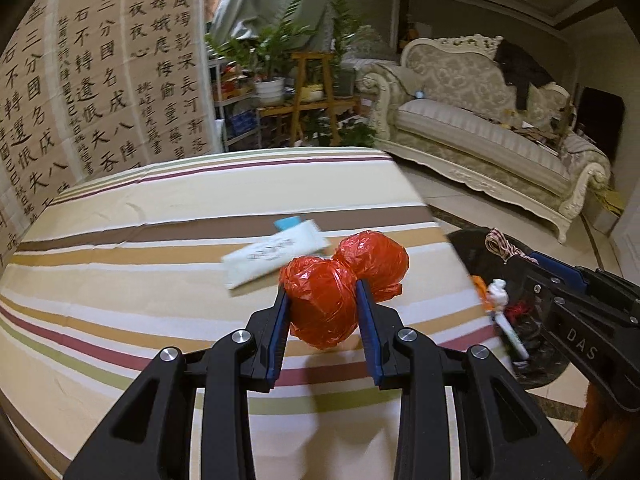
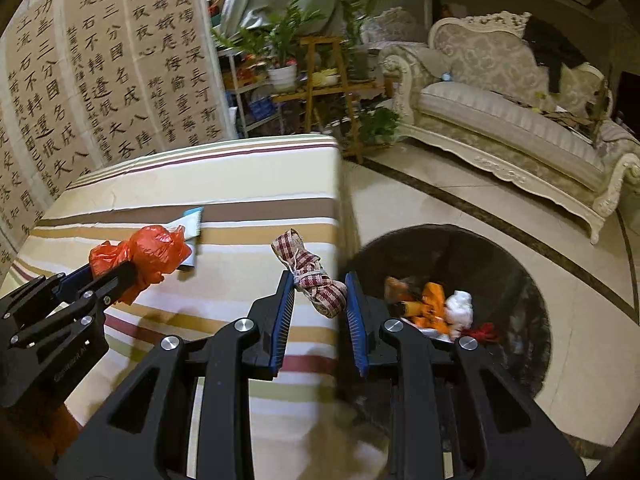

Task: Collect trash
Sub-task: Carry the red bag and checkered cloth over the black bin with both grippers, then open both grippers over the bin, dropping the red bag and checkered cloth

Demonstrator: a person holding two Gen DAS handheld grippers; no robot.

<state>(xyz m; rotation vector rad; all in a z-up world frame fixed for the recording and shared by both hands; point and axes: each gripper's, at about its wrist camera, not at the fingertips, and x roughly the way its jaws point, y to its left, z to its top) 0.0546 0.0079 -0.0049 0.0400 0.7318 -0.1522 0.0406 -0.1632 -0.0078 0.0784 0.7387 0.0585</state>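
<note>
My left gripper [image 1: 322,292] is shut on a crumpled red plastic bag [image 1: 320,304] and holds it above the striped table [image 1: 160,280]; the bag also shows in the right wrist view [image 2: 140,254]. A second red lobe of it [image 1: 372,260] bulges behind. My right gripper [image 2: 320,292] is shut on a red-and-white checked fabric bundle tied with string [image 2: 316,280], at the table's right edge beside the black trash bin [image 2: 520,280]. A white tube with a blue cap [image 1: 272,254] lies on the table behind the bag.
The bin on the floor holds orange wrappers [image 2: 428,300], white paper [image 2: 460,308] and red scraps. A cream sofa [image 1: 480,136] stands at the far right. Plant shelves [image 1: 296,92] and a calligraphy screen [image 1: 100,80] stand behind the table.
</note>
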